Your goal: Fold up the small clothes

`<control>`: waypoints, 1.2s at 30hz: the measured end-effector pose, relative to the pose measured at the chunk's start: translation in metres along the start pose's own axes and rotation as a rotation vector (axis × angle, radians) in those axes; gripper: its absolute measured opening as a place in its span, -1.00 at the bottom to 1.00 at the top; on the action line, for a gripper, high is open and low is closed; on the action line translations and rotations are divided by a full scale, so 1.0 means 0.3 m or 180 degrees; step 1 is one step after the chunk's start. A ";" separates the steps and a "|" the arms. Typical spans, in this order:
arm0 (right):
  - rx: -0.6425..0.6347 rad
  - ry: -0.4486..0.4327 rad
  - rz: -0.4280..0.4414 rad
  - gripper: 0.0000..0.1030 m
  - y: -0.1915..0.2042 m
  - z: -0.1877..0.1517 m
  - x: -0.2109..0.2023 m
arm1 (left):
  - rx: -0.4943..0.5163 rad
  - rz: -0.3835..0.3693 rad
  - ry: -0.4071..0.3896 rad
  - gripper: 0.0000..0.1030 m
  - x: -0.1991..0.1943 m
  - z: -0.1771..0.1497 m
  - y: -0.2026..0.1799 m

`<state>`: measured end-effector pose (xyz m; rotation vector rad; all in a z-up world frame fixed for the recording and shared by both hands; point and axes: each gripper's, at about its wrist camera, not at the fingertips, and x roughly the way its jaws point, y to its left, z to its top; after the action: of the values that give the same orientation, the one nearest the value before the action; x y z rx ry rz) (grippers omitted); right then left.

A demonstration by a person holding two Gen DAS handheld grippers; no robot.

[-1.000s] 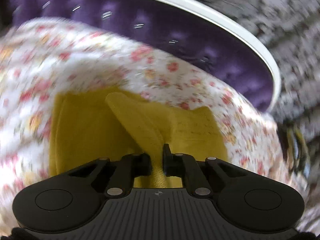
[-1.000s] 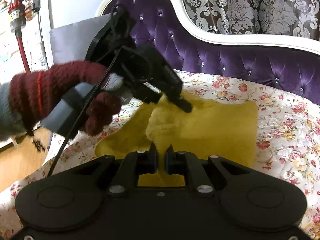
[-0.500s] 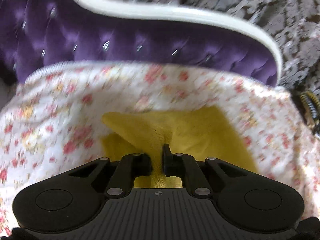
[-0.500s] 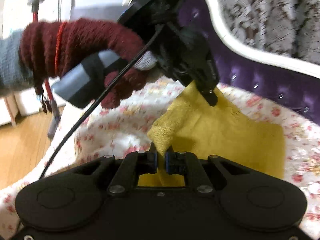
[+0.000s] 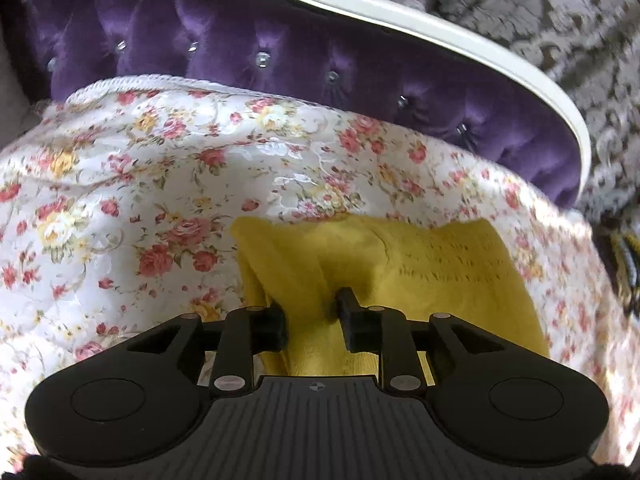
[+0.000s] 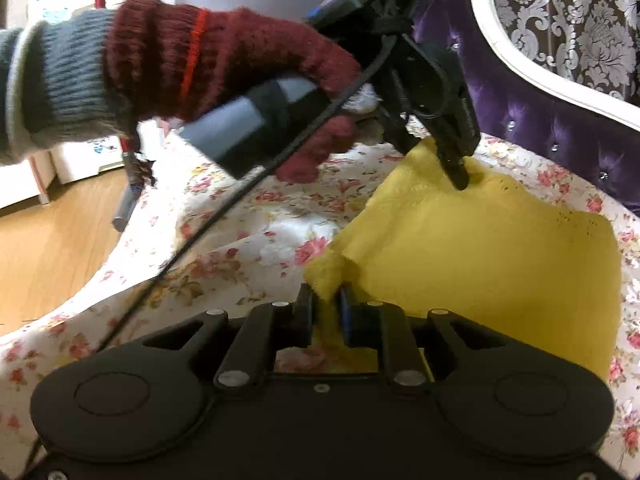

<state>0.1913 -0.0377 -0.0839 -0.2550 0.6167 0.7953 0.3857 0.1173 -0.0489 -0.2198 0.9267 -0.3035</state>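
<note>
A yellow knitted garment [image 5: 420, 264] lies folded on the flowered sofa cover [image 5: 160, 184]. My left gripper [image 5: 312, 312] hangs low over its near left part, jaws opening, with a raised ridge of the yellow knit loose between the fingers. In the right wrist view the same garment [image 6: 480, 256] spreads to the right. My right gripper [image 6: 325, 308] is at its near left corner, jaws opening, the folded corner standing between the pads. Farther back, a hand in a dark red glove [image 6: 240, 60] holds the left gripper [image 6: 444, 164] over the garment's far left corner.
A purple tufted sofa back [image 5: 320, 52] with a white frame [image 6: 520, 60] rises behind the cover. A patterned curtain [image 6: 580, 8] hangs beyond it. Wooden floor [image 6: 48, 248] lies left of the sofa edge. A black cable [image 6: 224, 208] trails from the left gripper across the cover.
Both grippers carried the pinched yellow edge leftward and down onto the cover. Their jaws, shut on the knit before, now stand apart with the cloth slack between them.
</note>
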 end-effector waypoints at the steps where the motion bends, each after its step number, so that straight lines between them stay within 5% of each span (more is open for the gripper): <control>1: -0.0001 0.0003 0.0048 -0.26 0.006 -0.006 -0.010 | -0.0088 0.0009 -0.0028 -0.51 0.001 0.001 0.008; 2: 0.0009 0.0011 0.0124 -0.10 0.009 -0.011 -0.021 | -0.0159 0.0021 -0.0055 -0.49 0.000 0.003 0.014; 7: 0.0206 -0.0141 0.0273 -0.12 -0.013 -0.017 -0.107 | -0.0106 0.0286 -0.0242 -0.12 -0.077 0.016 -0.014; 12: 0.0893 -0.0476 -0.0013 -0.05 -0.162 -0.024 -0.202 | 0.0141 0.0274 -0.0469 0.25 -0.229 -0.051 -0.109; 19: 0.1982 -0.0267 -0.0224 0.02 -0.379 -0.144 -0.188 | 0.0364 0.0168 -0.0210 0.34 -0.248 -0.282 -0.222; 24: 0.2126 -0.0136 -0.0255 -0.04 -0.397 -0.205 -0.217 | 0.0401 0.0275 0.0074 0.35 -0.199 -0.416 -0.214; 28: 0.2014 -0.0161 -0.0232 0.00 -0.403 -0.177 -0.243 | 0.0409 0.0239 -0.0049 0.36 -0.231 -0.449 -0.203; 32: 0.2018 -0.0405 -0.0245 0.49 -0.480 -0.145 -0.258 | 0.0101 0.0091 -0.0107 0.37 -0.239 -0.445 -0.156; 36: 0.2150 -0.0568 -0.0139 0.52 -0.583 -0.121 -0.227 | -0.0050 -0.0066 -0.0117 0.39 -0.206 -0.414 -0.138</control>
<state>0.2674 -0.2129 -0.0738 0.4148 0.6731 0.5223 0.2435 0.0933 -0.0619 -0.2487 0.8911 -0.3106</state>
